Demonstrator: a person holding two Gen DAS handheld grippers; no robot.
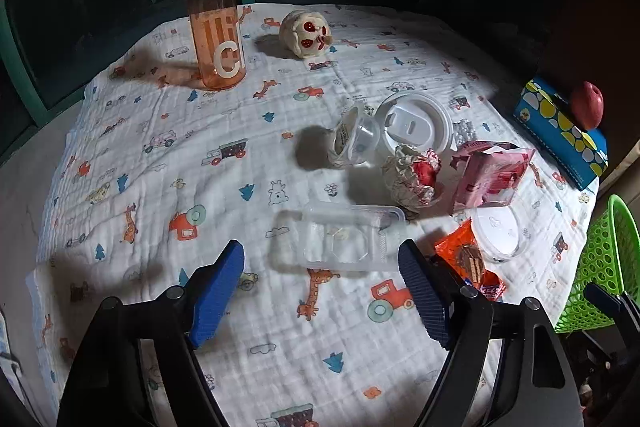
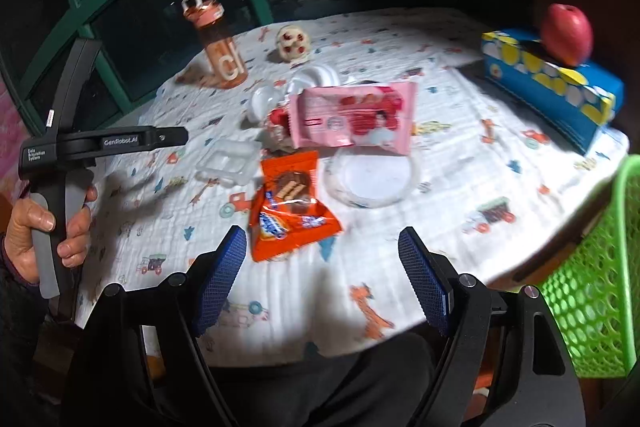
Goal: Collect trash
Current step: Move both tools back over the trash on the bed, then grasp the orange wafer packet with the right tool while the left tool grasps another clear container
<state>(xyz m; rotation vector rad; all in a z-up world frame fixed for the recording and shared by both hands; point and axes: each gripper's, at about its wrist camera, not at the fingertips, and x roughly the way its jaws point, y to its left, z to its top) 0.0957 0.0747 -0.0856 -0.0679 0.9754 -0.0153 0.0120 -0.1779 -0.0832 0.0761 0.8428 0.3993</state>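
Observation:
Trash lies on a cloth-covered table [image 1: 224, 183]: a clear plastic tray [image 1: 340, 239], an orange snack wrapper [image 2: 290, 211], a pink wrapper [image 2: 354, 117], a round clear lid [image 2: 370, 179], a crumpled paper ball [image 1: 412, 177], a small clear cup [image 1: 354, 139] and a white lid [image 1: 416, 121]. My left gripper [image 1: 322, 291] is open and empty, just short of the clear tray. My right gripper [image 2: 320, 279] is open and empty, near the table's front edge below the orange wrapper. A green mesh basket [image 2: 592, 291] stands at the right, off the table edge.
An orange water bottle [image 1: 216, 23] and a skull-shaped toy [image 1: 306, 35] stand at the far side. A blue tissue box [image 2: 560, 95] with a red apple [image 2: 566, 33] on it sits at the right edge. Dark windows lie behind.

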